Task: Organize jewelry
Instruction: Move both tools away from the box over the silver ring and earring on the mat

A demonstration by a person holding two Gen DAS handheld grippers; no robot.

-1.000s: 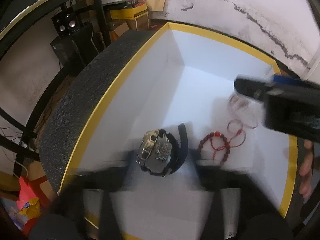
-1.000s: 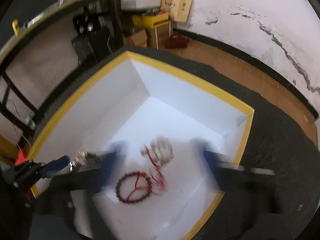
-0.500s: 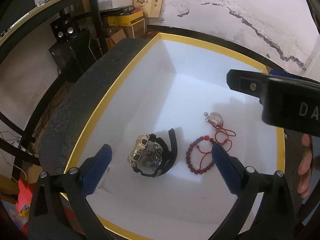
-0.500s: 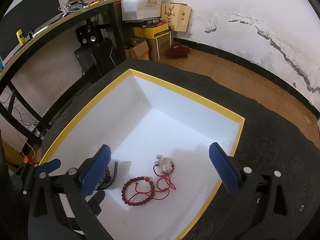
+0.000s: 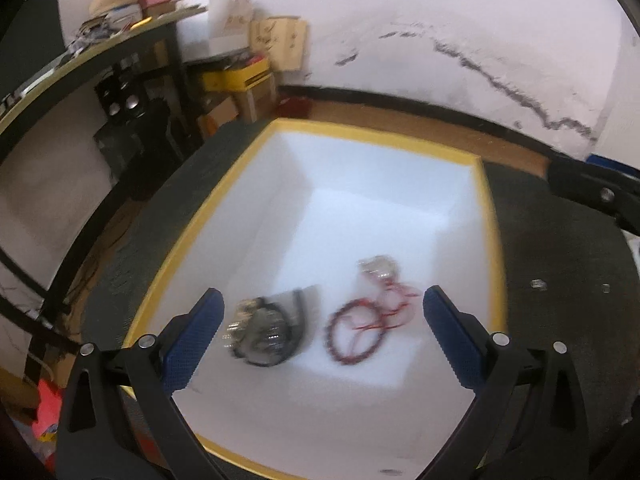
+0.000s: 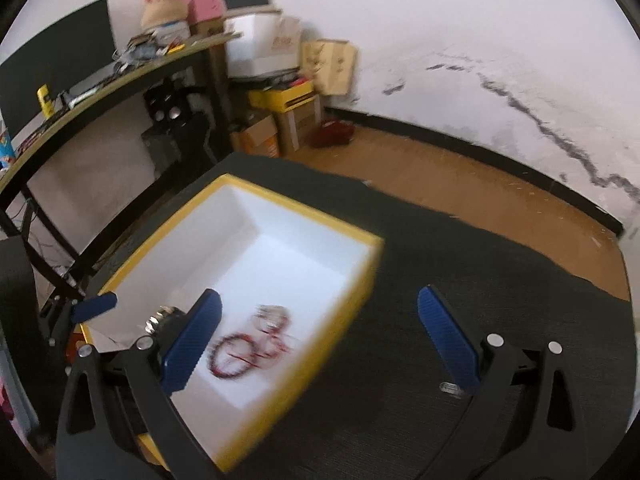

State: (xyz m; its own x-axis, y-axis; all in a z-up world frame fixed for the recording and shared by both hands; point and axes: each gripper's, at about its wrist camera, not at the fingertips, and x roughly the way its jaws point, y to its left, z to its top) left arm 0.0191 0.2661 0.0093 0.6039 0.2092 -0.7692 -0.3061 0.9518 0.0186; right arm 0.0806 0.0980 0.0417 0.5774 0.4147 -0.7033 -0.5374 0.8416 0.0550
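Observation:
A yellow-rimmed white box (image 5: 490, 216) sits on a dark table. Inside lie a black and silver watch (image 5: 262, 330), a red bead bracelet (image 5: 352, 334) and a clear pendant on a red cord (image 5: 378, 270). My left gripper (image 5: 320, 336) is open and empty, held above the box's near end. My right gripper (image 6: 320, 336) is open and empty, above the box's right rim (image 6: 340, 320) and the table. The bracelet (image 6: 232, 354) and pendant (image 6: 274, 318) show blurred in the right wrist view; the watch (image 6: 164, 318) is partly hidden behind the left finger.
The dark fabric table top (image 6: 460, 272) extends right of the box. A small metal piece (image 6: 450, 388) lies on it, and small metal bits (image 5: 538, 284) show in the left wrist view. A black desk (image 6: 100, 84), cardboard boxes (image 6: 288, 120) and wooden floor (image 6: 480, 184) lie beyond.
Both grippers have pulled up and back from the box, empty. The right gripper has shifted right, off the box interior. The jewelry stays in the box.

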